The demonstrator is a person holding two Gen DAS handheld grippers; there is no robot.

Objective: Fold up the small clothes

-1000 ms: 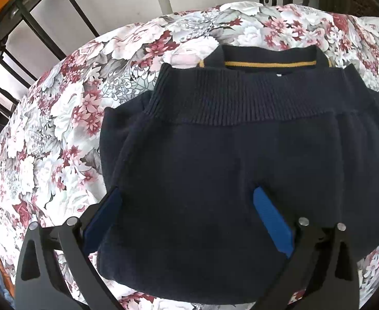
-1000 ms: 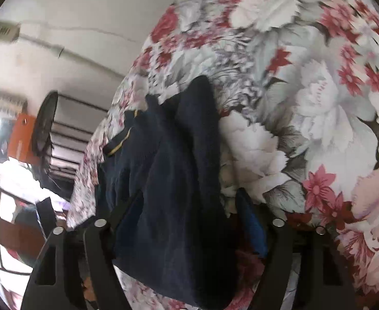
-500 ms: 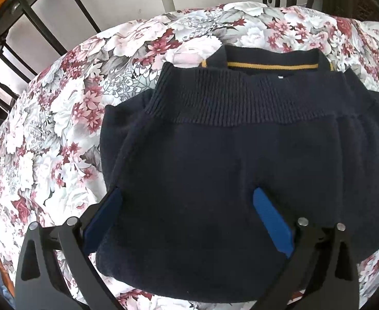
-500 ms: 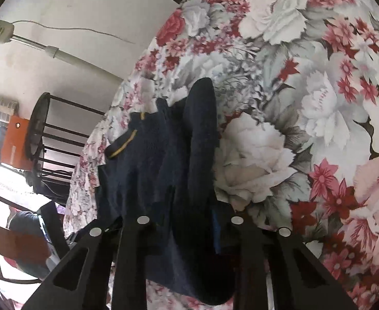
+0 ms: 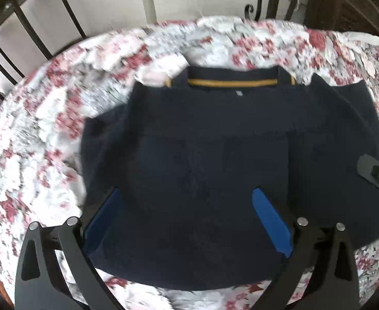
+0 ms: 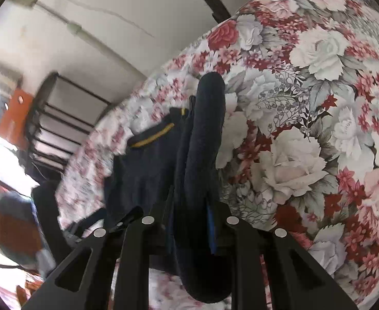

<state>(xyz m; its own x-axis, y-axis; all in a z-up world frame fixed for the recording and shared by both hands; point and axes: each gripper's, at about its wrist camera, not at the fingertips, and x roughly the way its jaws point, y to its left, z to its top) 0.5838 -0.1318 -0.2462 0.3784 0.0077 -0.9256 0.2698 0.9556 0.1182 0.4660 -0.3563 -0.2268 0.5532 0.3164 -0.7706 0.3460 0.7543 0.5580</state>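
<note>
A small navy knit sweater (image 5: 215, 142) with a yellow-striped collar lies folded on the floral tablecloth (image 5: 47, 142). My left gripper (image 5: 186, 214) is open and hovers over the sweater's near part, its blue pads apart and empty. My right gripper (image 6: 189, 227) is shut on the sweater's right edge (image 6: 202, 142), which hangs bunched between the pads. The right gripper also shows at the sweater's right edge in the left wrist view (image 5: 375, 173).
The table is round, and its edge curves close behind the sweater. Black metal chair frames (image 5: 29, 20) stand beyond the far left edge, with a white wall behind. A dark rack (image 6: 60, 118) and an orange object (image 6: 14, 113) stand off the table.
My right gripper has closed from open onto the sweater's right edge. My left gripper has stayed open and shifted a little, and its view is now blurred.
</note>
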